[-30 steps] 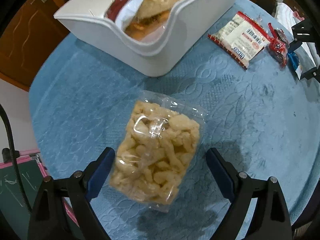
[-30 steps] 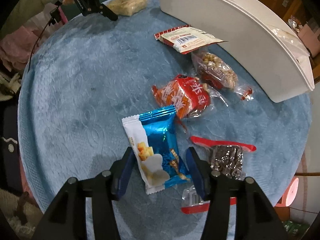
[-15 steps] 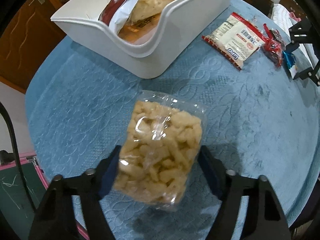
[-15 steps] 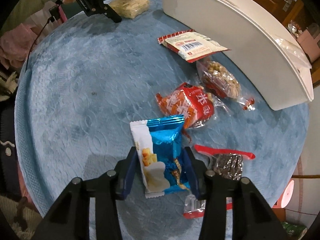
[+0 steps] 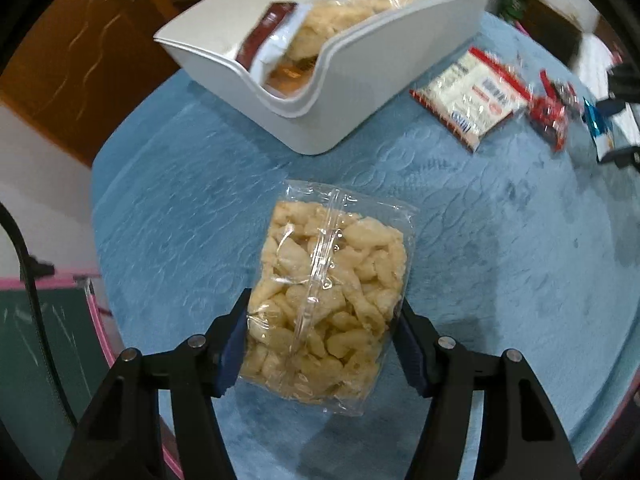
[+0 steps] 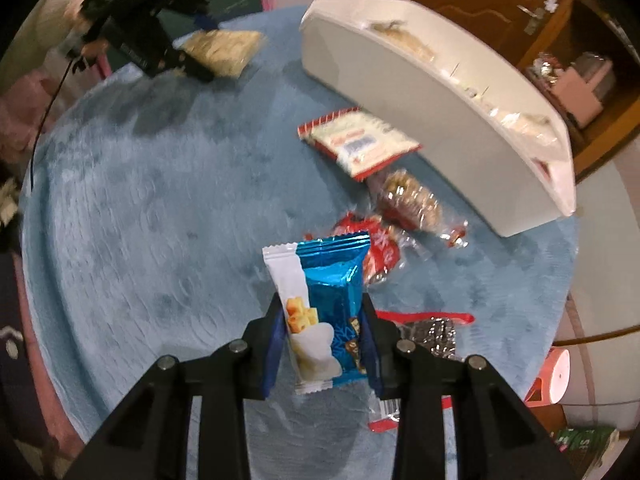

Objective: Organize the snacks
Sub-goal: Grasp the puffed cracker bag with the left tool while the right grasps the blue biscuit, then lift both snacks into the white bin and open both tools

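Both grippers hold a snack above the blue surface (image 5: 200,200), bound, I judge, for the white bin (image 5: 360,80).

The left gripper (image 5: 320,344), jaws closing, clamps the clear bag of puffed snacks (image 5: 328,292) at its near end; the right gripper (image 6: 322,340), jaws closing, pinches the blue snack packet (image 6: 328,292), whose far end sticks out beyond the pads.

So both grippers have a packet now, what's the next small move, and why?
Probably carry both toward the white bin. The left gripper pinches the clear puff bag, the right gripper is closing on the blue packet, both lifted off the blue cloth.
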A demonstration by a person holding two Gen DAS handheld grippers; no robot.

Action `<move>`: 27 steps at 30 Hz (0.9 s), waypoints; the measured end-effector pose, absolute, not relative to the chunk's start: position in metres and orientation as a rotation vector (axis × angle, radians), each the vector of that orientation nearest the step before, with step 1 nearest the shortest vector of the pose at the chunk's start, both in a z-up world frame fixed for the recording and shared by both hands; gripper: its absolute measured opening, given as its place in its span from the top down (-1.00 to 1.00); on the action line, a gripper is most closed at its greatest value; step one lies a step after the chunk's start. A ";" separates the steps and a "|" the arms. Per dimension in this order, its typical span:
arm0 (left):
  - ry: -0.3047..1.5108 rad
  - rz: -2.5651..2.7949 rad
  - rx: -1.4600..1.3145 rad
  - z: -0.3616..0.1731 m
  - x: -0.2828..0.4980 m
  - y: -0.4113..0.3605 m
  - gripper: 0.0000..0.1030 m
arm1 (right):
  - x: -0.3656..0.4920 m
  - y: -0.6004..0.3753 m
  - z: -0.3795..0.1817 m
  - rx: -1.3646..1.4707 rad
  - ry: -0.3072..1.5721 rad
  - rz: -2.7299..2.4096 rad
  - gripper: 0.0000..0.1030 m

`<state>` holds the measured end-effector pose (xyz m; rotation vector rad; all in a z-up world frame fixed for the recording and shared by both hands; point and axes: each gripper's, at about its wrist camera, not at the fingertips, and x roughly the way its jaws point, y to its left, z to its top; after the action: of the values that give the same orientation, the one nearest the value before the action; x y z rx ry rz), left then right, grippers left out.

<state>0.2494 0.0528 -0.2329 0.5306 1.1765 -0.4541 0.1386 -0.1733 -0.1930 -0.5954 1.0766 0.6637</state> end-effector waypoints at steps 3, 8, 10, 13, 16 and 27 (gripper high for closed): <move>1.166 -0.382 0.471 -0.220 0.238 0.051 -0.22 | 0.131 -0.168 -0.178 -0.570 1.035 0.621 0.34; 1.111 -0.346 0.347 -0.188 0.220 0.044 -0.22 | 0.123 -0.164 -0.142 -0.500 0.949 0.573 0.33; 1.090 -0.336 0.305 -0.171 0.213 0.040 -0.22 | 0.122 -0.161 -0.128 -0.470 0.923 0.546 0.33; 1.048 -0.324 0.251 -0.145 0.211 0.033 -0.22 | 0.128 -0.156 -0.110 -0.446 0.886 0.473 0.33; 1.007 -0.329 0.200 -0.124 0.210 0.026 -0.22 | 0.132 -0.154 -0.090 -0.405 0.861 0.391 0.33; 0.858 -0.319 0.120 -0.056 0.218 0.001 -0.22 | 0.170 -0.169 -0.015 -0.159 0.745 0.265 0.33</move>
<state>0.2178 0.0013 -0.0563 0.1204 0.8575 -0.3192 0.1703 -0.1690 -0.0148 -0.1587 0.7451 0.2653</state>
